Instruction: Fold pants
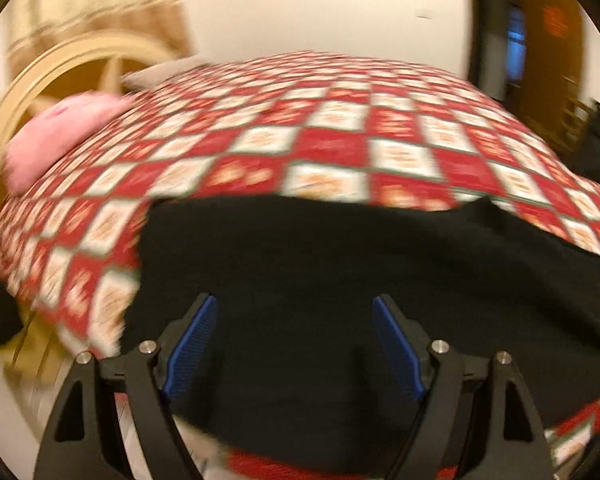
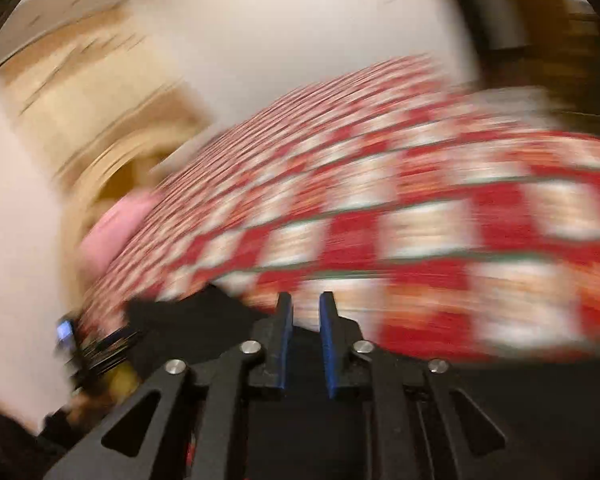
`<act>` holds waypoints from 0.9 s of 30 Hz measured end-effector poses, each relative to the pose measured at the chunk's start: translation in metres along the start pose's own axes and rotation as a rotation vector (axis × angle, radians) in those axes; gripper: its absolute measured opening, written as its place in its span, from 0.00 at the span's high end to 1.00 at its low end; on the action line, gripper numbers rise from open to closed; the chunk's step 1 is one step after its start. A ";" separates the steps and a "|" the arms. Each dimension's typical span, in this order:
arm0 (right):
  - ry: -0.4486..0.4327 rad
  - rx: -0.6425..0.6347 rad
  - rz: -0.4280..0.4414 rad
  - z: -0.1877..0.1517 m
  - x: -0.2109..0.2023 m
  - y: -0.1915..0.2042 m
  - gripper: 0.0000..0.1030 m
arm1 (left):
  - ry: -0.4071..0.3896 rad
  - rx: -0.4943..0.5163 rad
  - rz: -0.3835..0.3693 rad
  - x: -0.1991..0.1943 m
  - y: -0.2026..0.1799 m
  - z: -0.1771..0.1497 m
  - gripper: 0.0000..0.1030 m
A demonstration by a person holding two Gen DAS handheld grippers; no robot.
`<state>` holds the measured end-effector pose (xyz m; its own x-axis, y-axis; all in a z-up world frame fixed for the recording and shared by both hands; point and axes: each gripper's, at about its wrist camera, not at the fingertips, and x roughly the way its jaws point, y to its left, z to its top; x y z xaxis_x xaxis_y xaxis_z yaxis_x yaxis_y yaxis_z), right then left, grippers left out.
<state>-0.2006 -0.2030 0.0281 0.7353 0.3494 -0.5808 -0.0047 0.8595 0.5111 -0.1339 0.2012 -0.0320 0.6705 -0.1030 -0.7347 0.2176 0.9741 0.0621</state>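
Observation:
Black pants (image 1: 340, 264) lie spread on a bed with a red and white checked cover (image 1: 340, 136). In the left wrist view my left gripper (image 1: 294, 308) is open, its blue pads wide apart just above the near part of the pants, holding nothing. In the right wrist view, which is heavily blurred, my right gripper (image 2: 305, 304) has its blue pads a narrow gap apart with nothing visible between them. It hovers over the checked cover (image 2: 420, 220), with black cloth of the pants (image 2: 188, 320) to its lower left and below it.
A pink pillow (image 1: 56, 136) lies at the far left of the bed by a cream curved headboard (image 1: 60, 64). A white wall stands behind the bed. A dark doorway (image 1: 516, 48) is at the right. The other gripper shows blurred (image 2: 72, 340) at the left.

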 end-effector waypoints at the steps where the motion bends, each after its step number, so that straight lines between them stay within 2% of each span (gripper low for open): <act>1: 0.046 -0.026 0.047 0.004 0.025 0.014 0.66 | 0.010 -0.037 0.018 0.002 0.012 -0.003 0.20; 2: 0.109 -0.079 0.102 0.009 0.063 0.037 0.64 | 0.020 -0.070 0.029 0.005 0.022 -0.006 0.20; 5: 0.218 -0.195 0.145 0.009 0.135 0.078 0.64 | 0.042 -0.145 0.051 0.010 0.044 -0.014 0.20; 9: 0.300 -0.320 0.099 0.006 0.200 0.103 0.64 | 0.043 -0.159 0.087 0.015 0.056 -0.018 0.20; 14: 0.337 -0.324 0.130 0.012 0.234 0.104 0.64 | 0.044 -0.190 0.101 0.023 0.069 -0.016 0.20; 17: 0.379 -0.352 0.139 0.010 0.240 0.110 0.65 | 0.037 -0.198 0.128 0.021 0.079 -0.016 0.20; 18: 0.397 -0.371 0.164 0.009 0.240 0.114 0.70 | 0.030 -0.204 0.135 0.018 0.083 -0.015 0.20; 19: 0.421 -0.400 0.174 0.010 0.241 0.119 0.86 | 0.022 -0.210 0.146 0.016 0.088 -0.014 0.20; 20: 0.429 -0.420 0.162 0.010 0.242 0.122 0.93 | 0.015 -0.216 0.160 0.014 0.093 -0.013 0.20; 22: 0.420 -0.420 0.157 0.016 0.244 0.122 0.94 | 0.005 -0.231 0.183 0.011 0.102 -0.010 0.20; 24: 0.372 -0.384 0.125 0.029 0.244 0.113 0.95 | -0.008 -0.252 0.205 0.007 0.111 -0.007 0.20; 26: 0.316 -0.299 0.099 0.045 0.243 0.097 0.96 | -0.019 -0.260 0.223 0.004 0.117 -0.006 0.20; 27: 0.306 -0.227 0.121 0.053 0.245 0.085 0.96 | -0.026 -0.262 0.236 0.002 0.120 -0.005 0.20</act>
<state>0.0149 -0.0641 -0.0378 0.4848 0.5186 -0.7043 -0.2536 0.8540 0.4542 -0.1102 0.3189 -0.0295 0.6992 0.1290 -0.7032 -0.1325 0.9899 0.0498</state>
